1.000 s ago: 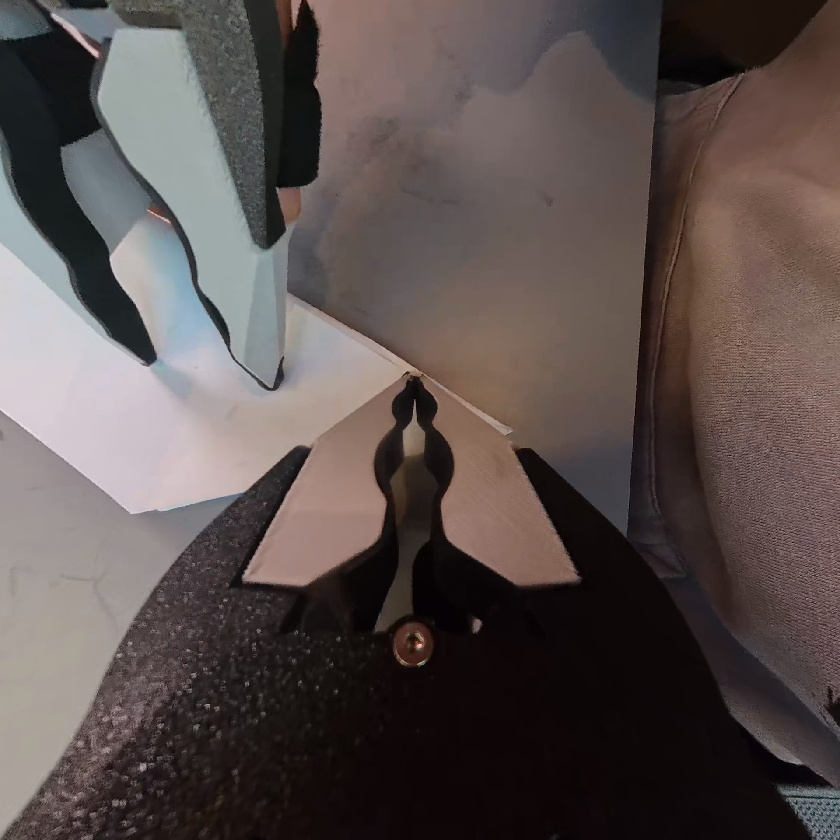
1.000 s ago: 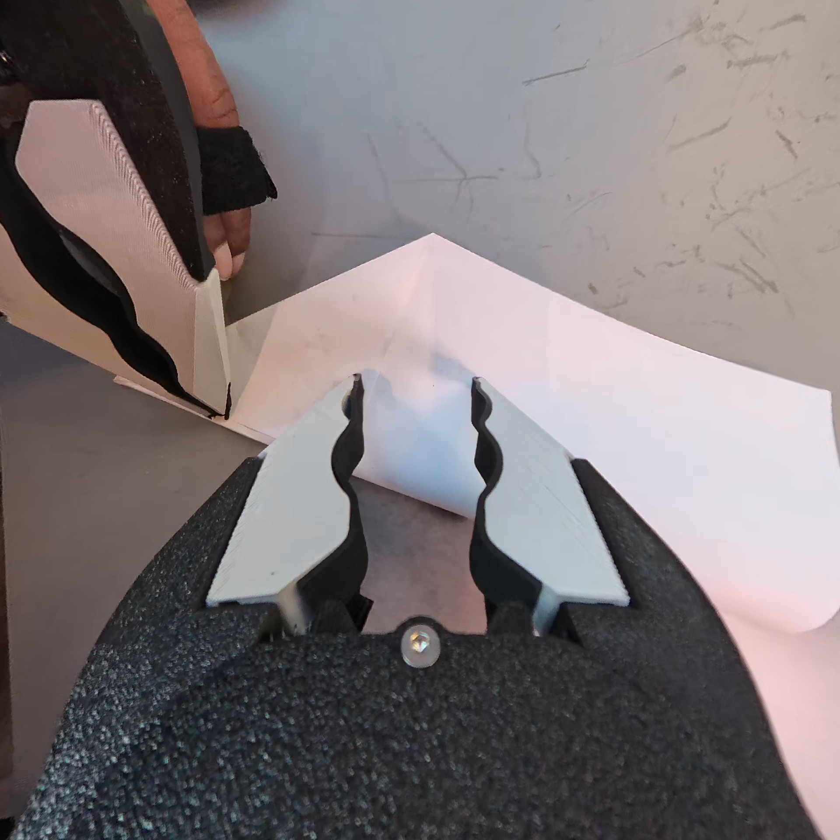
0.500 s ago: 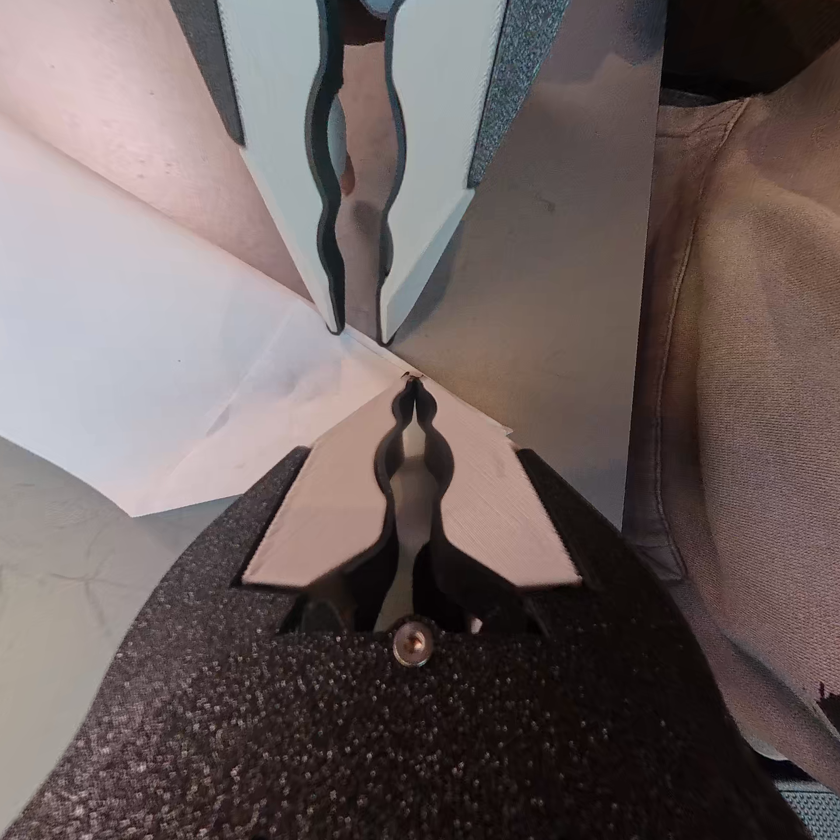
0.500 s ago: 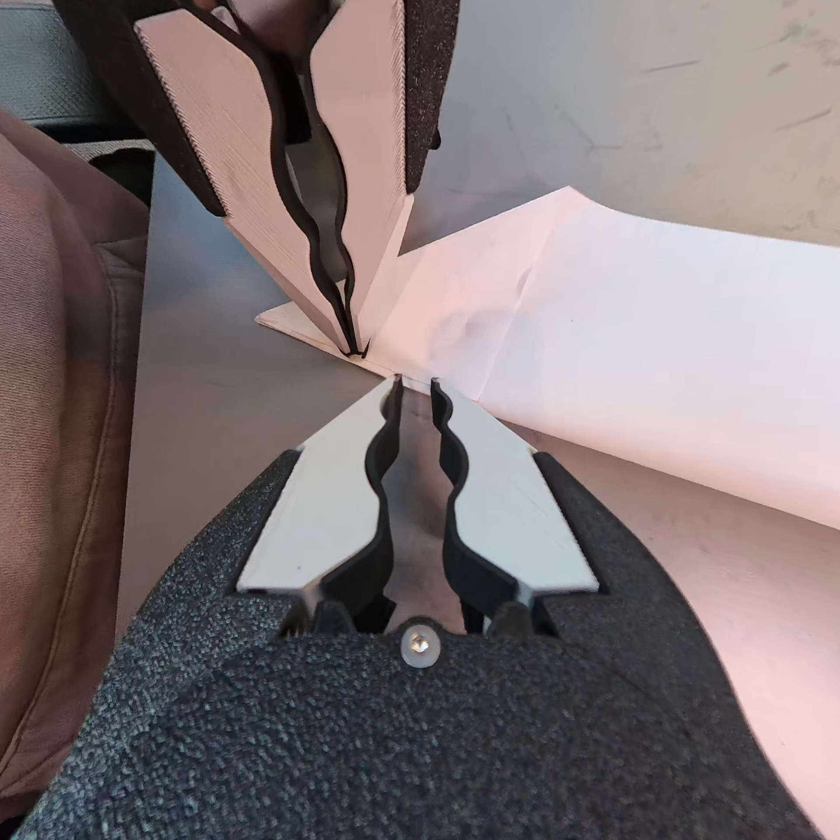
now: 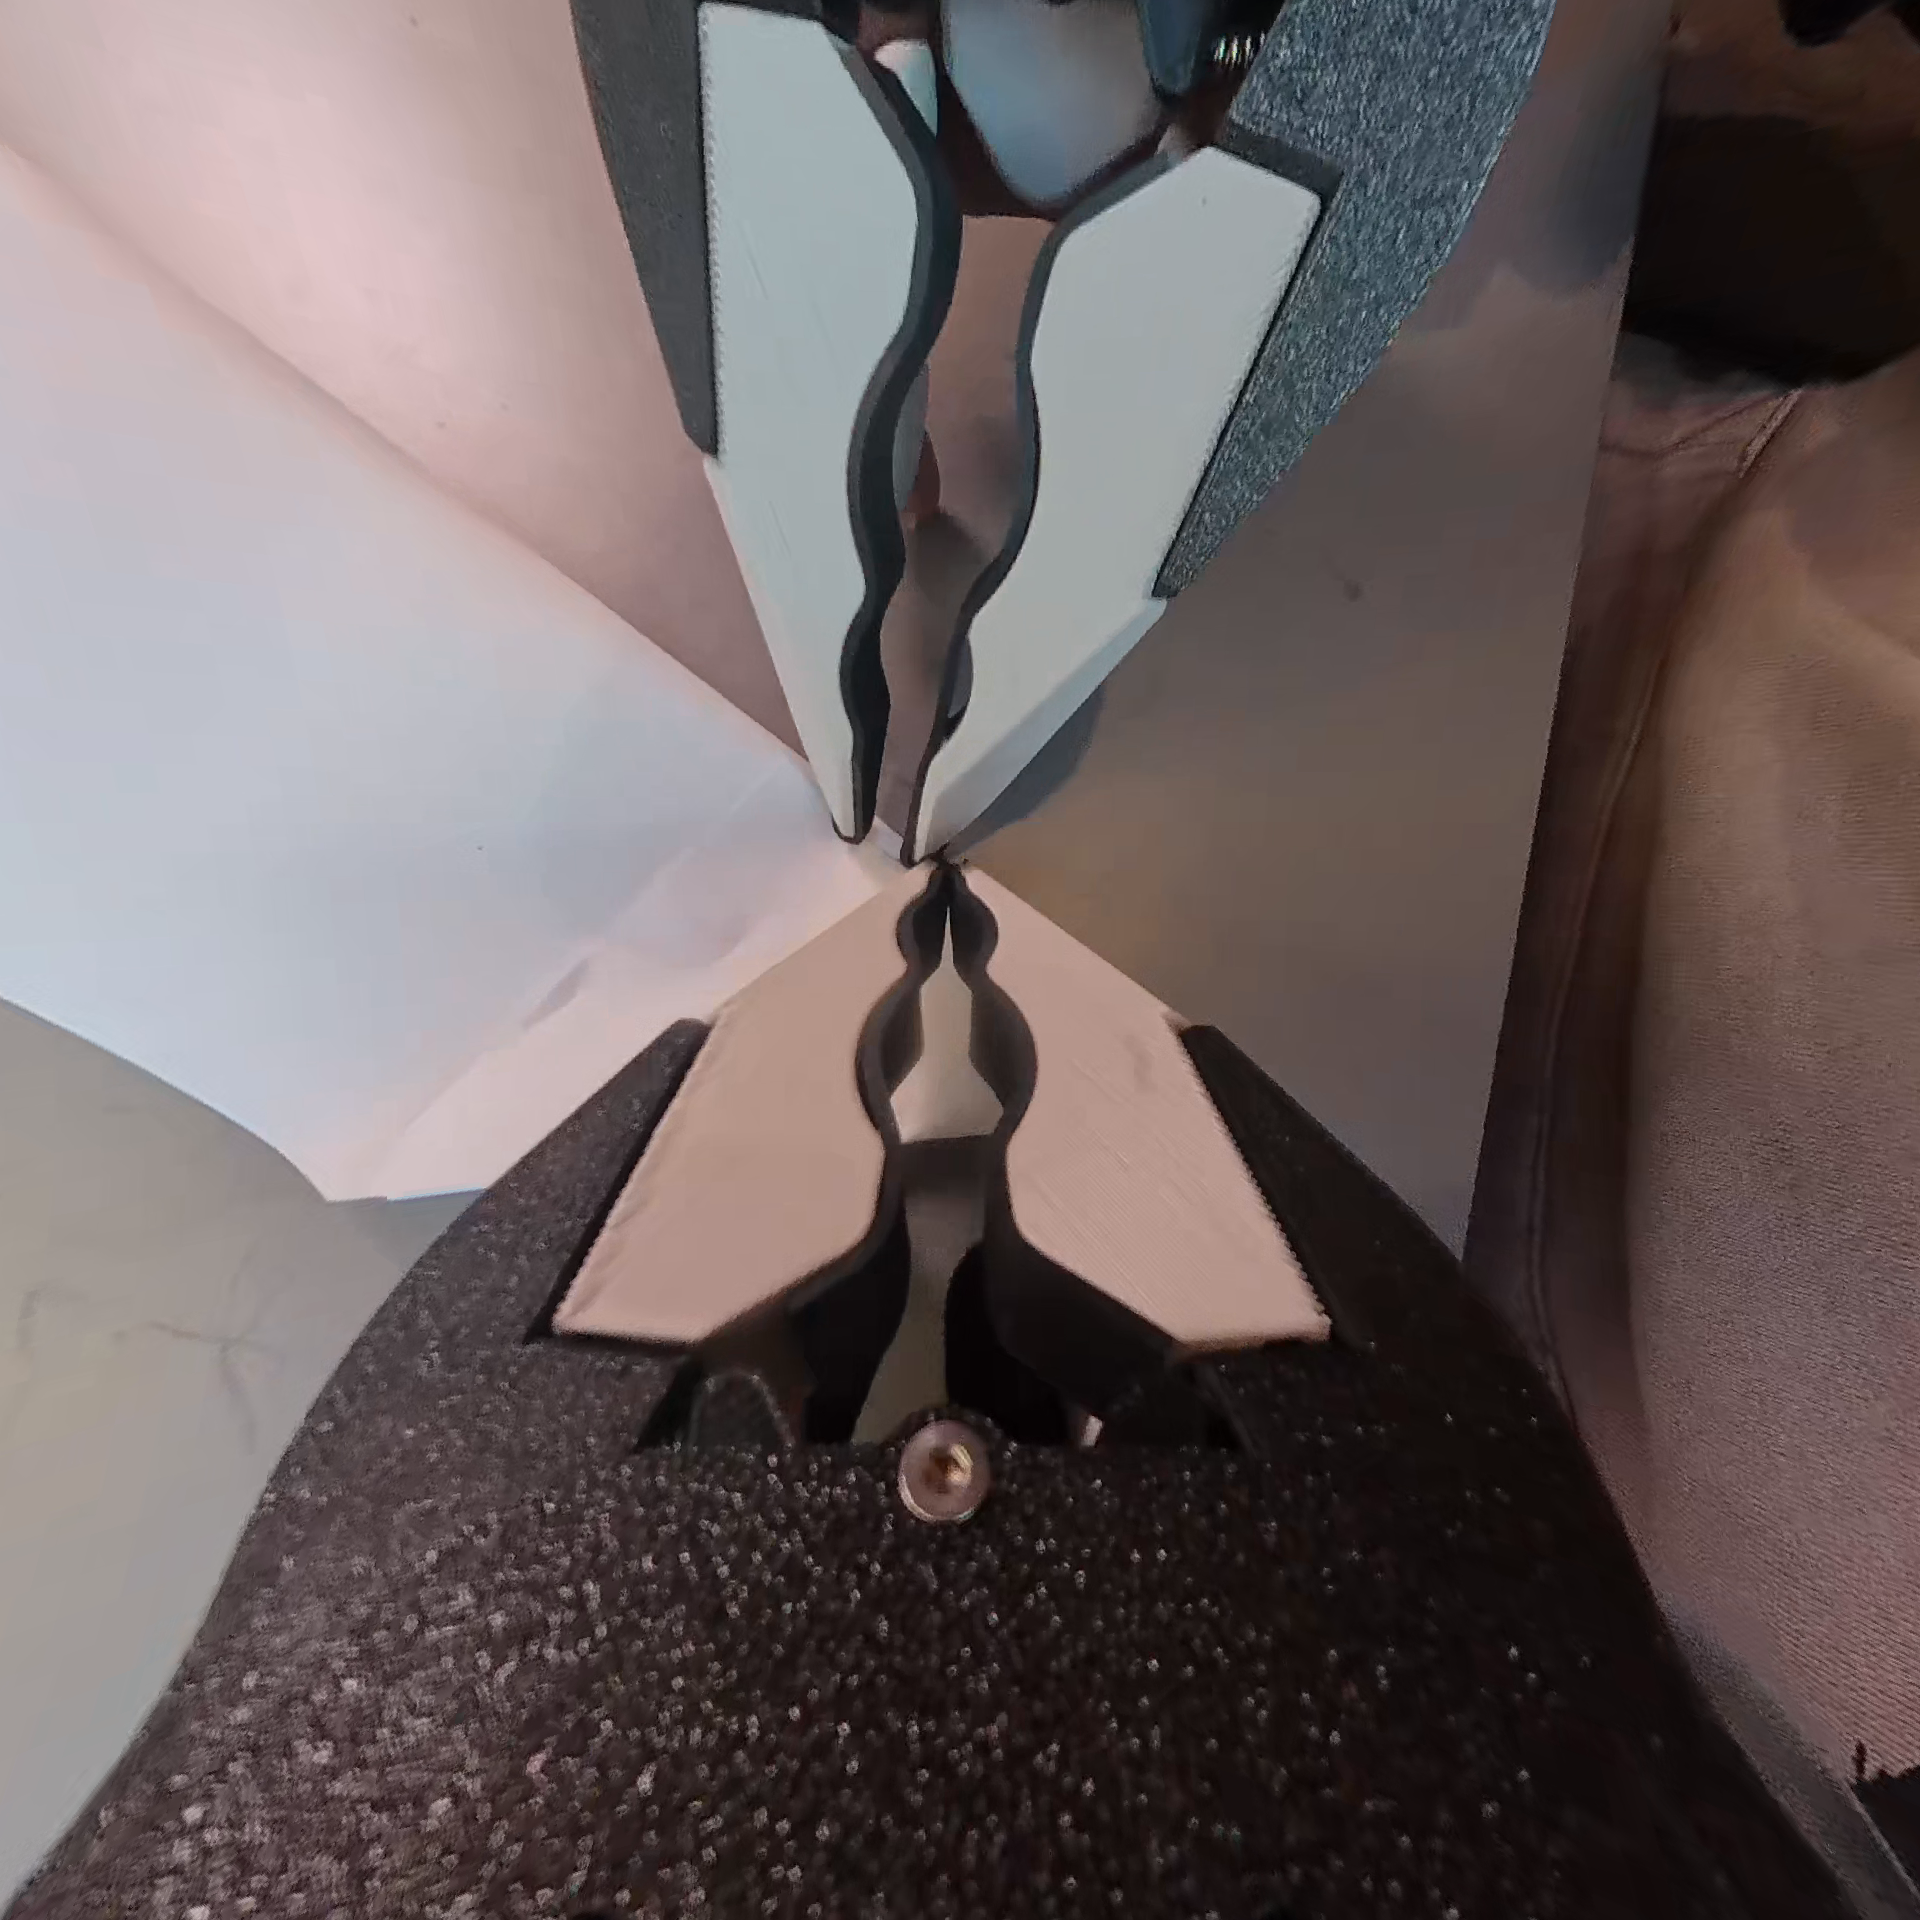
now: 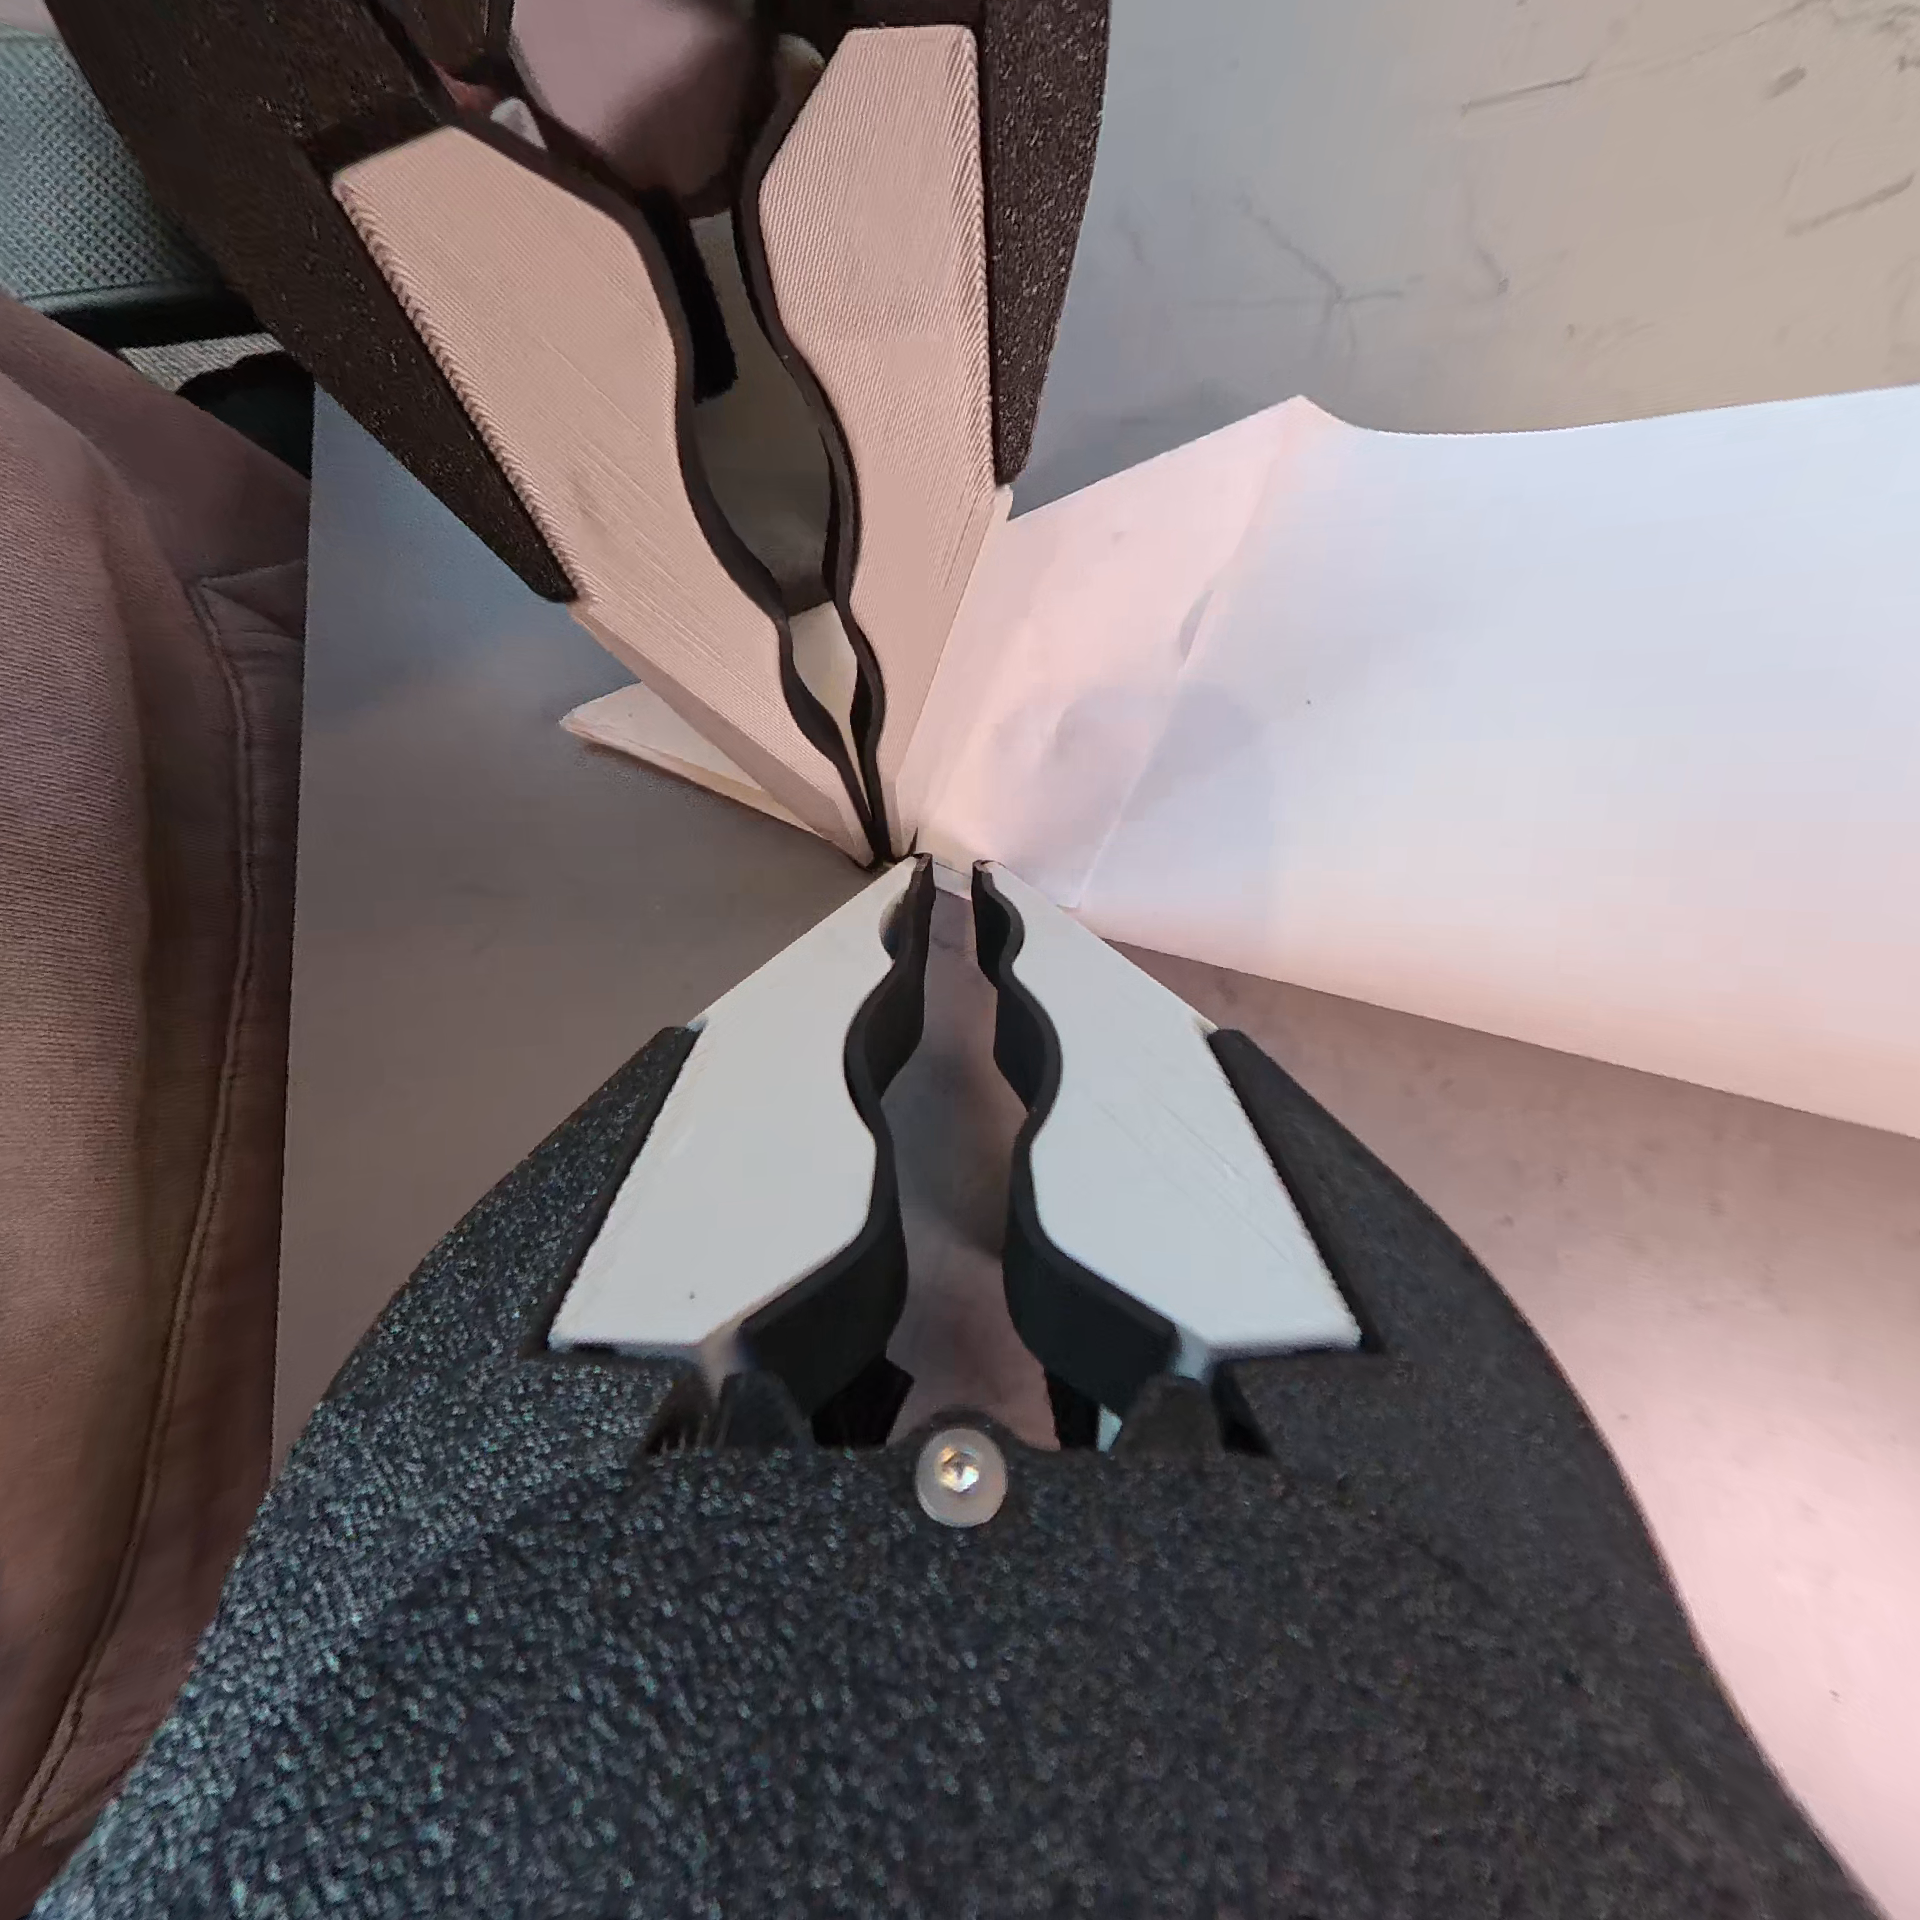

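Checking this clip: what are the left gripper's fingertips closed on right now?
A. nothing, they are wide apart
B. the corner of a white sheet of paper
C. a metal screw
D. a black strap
B: the left gripper has its tips pinched together on the corner of the white paper, which lies on the grey table; the right gripper stands slightly open beside that corner.

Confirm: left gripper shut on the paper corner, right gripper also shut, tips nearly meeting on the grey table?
Not quite. The right gripper is not shut: the right wrist view shows a narrow gap between its tips, with nothing held. The rest stands: the left gripper is shut on the paper corner, and the tips nearly meet on the grey table.
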### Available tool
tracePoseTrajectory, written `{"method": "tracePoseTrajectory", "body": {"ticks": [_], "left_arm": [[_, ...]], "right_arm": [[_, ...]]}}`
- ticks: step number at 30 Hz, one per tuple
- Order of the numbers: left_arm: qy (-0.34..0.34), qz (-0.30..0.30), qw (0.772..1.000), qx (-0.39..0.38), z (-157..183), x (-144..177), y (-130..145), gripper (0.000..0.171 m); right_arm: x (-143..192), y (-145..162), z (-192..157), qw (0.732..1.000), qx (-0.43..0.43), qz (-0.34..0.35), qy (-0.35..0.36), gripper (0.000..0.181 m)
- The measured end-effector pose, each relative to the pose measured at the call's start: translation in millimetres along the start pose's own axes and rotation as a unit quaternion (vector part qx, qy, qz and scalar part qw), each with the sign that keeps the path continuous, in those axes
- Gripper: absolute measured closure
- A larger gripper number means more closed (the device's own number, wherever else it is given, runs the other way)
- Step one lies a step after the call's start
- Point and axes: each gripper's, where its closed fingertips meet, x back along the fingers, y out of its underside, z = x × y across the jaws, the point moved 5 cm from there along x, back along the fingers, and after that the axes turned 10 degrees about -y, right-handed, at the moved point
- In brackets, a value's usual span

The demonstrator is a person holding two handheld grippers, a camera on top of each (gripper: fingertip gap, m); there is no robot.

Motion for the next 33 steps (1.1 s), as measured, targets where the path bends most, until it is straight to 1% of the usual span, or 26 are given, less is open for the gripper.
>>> {"method": "tracePoseTrajectory", "body": {"ticks": [5, 7, 11, 14, 17, 25, 30, 33], "left_arm": [[-0.018, -0.010, 1.000, -0.006, 1, 0, 2, 0.171], [-0.017, -0.010, 1.000, -0.004, 1, -1, 2, 0.171], [-0.020, -0.008, 1.000, -0.004, 2, 0, 2, 0.171], [-0.016, -0.010, 1.000, -0.002, 1, -1, 2, 0.171], [-0.009, -0.010, 1.000, 0.000, 1, -1, 2, 0.171], [-0.006, -0.010, 1.000, -0.002, 0, -1, 2, 0.171], [0.004, -0.009, 1.000, 0.000, 0, -1, 2, 0.171], [0.004, -0.008, 1.000, -0.002, 0, -1, 2, 0.171]], "right_arm": [[2, 1, 4, 1.000, -0.001, -0.003, -0.018, 0.178], [4, 3, 7, 1.000, 0.005, -0.010, -0.021, 0.181], [6, 4, 12, 0.999, 0.008, -0.015, -0.030, 0.181], [11, 5, 23, 1.000, 0.003, -0.021, -0.019, 0.181], [11, 5, 27, 0.999, -0.009, -0.027, -0.033, 0.181], [14, 2, 45, 0.998, -0.031, -0.041, -0.042, 0.181], [14, -1, 54, 0.996, -0.042, -0.066, -0.048, 0.181], [14, -2, 60, 0.995, -0.033, -0.074, -0.055, 0.181]]}}
